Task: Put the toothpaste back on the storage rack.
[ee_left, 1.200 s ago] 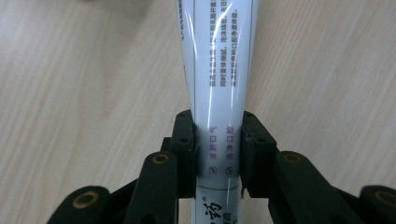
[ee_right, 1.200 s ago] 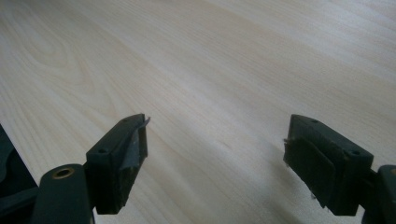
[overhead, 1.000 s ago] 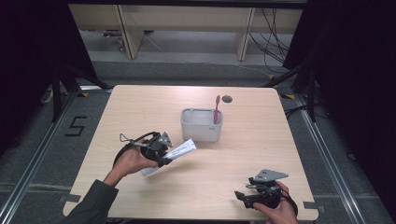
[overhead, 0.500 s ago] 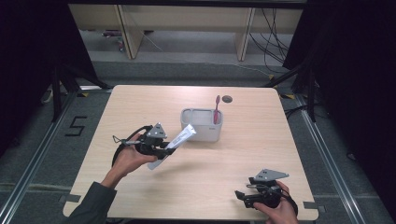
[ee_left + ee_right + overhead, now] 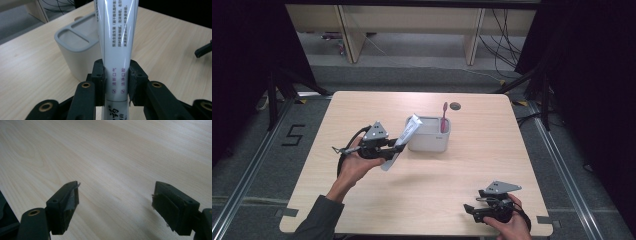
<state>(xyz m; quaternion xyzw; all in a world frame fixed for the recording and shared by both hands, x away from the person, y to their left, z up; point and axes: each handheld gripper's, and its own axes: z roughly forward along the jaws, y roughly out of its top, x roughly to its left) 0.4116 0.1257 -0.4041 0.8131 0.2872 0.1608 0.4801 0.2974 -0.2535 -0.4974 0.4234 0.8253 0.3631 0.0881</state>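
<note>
- Your left gripper is clamped on the lower part of a white toothpaste tube; both pads press its sides, and the printed body runs up and away between the jaws.
- In the high view the tube is held off the table, tilted, with its upper end leaning toward the near-left corner of the grey-white holder.
- The step in hand, as I judge it, is to stand the tube in the holder. Bring it closer to upright before you lower it, so the end enters an opening instead of catching on the rim.
- Aim for a free slot: the pink toothbrush stands at the holder's right side, so keep to the left.
- Which end of the tube leads is hard to tell from these angles; check it before you let it down.
- Hold the grip firm until the tube rests inside, then open slowly.
- Your left hand reaches in from the near-left, forearm angled toward the table's middle, the gripper pointing right toward the holder.
- Your right gripper has its jaws spread wide with nothing between them, just bare table ahead. Your right hand sits at the near-right edge, well apart from the holder.
</note>
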